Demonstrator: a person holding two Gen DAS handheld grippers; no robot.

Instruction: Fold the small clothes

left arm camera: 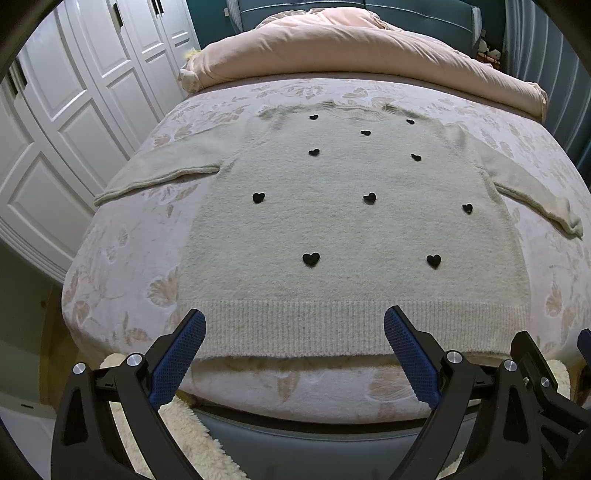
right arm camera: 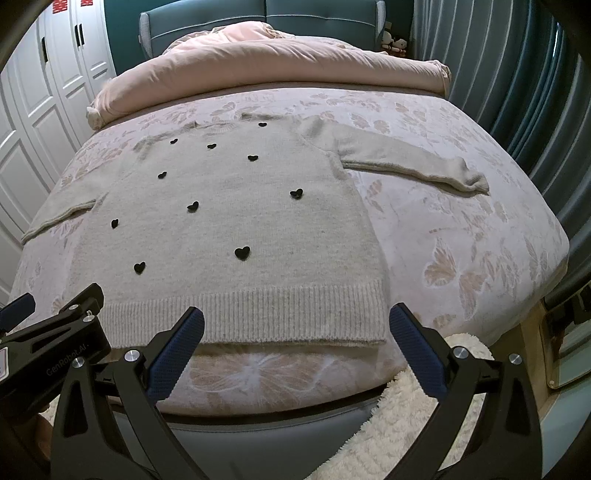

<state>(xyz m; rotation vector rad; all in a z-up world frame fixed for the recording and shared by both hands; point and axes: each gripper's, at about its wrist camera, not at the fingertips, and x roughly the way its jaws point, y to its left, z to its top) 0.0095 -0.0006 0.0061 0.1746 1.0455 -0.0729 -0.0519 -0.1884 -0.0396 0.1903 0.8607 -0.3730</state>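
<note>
One bed [left arm camera: 122, 258] fills both views beyond the fingers, covered in a pale sheet with a pinkish leaf and butterfly pattern. At its far end, well beyond the fingertips, lies a rolled pink duvet [left arm camera: 351, 48], with a teal headboard [right arm camera: 266, 18] behind it. White panelled wardrobe doors [left arm camera: 74, 110] stand to the left of the left fingers, and a blue-grey curtain [right arm camera: 517, 92] hangs to the right of the right fingers.

Spread flat on the bed is a cream knitted sweater [left arm camera: 343, 229], front up, dotted with small black hearts. Its sleeves reach out to either side and its neckline points away from the fingers. The ribbed hem [right arm camera: 258, 314] lies nearest, just past the fingertips in both views, close to the foot edge of the bed.

The left gripper [left arm camera: 294, 325] hovers with its blue-padded fingers [left arm camera: 181, 354] spread wide and nothing between them; the hem's left half shows in the gap. The right gripper [right arm camera: 296, 325] is likewise released and empty, its fingers [right arm camera: 417, 350] framing the hem's right corner. Neither appears to touch the sweater. A fluffy white rug [right arm camera: 388, 424] lies below the right fingers at the foot of the bed.
</note>
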